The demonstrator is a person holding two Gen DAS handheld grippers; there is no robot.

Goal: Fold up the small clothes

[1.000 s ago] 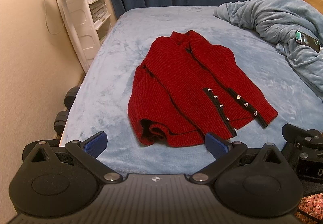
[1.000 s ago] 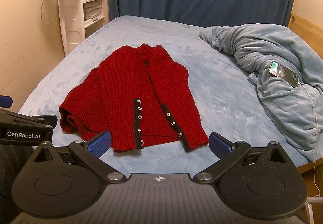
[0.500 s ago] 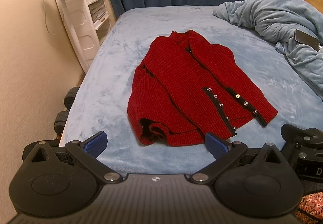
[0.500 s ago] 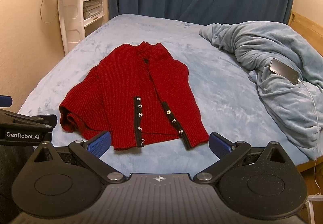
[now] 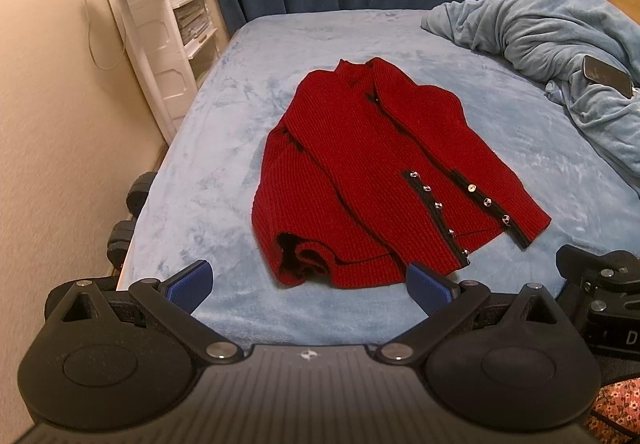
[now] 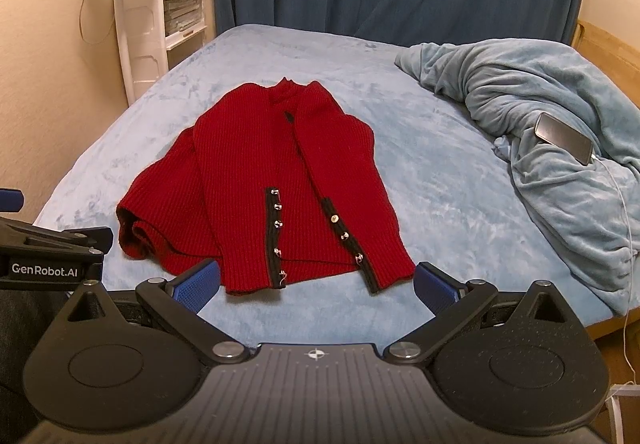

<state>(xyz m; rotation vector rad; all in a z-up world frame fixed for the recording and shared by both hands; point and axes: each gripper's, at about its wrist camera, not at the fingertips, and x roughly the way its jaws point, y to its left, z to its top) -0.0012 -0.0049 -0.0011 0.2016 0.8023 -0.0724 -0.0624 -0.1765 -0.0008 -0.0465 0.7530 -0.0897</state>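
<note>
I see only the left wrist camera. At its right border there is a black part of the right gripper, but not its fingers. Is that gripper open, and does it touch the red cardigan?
Observer: The right gripper is open, with its blue pads wide apart. It holds nothing and sits just short of the near hem of the red cardigan.
Operator: Thank you. Is the phone on the blanket connected to something?
Observer: Yes. A white cable leaves the near end of the phone and runs down over the blanket toward the near edge of the bed.
</note>
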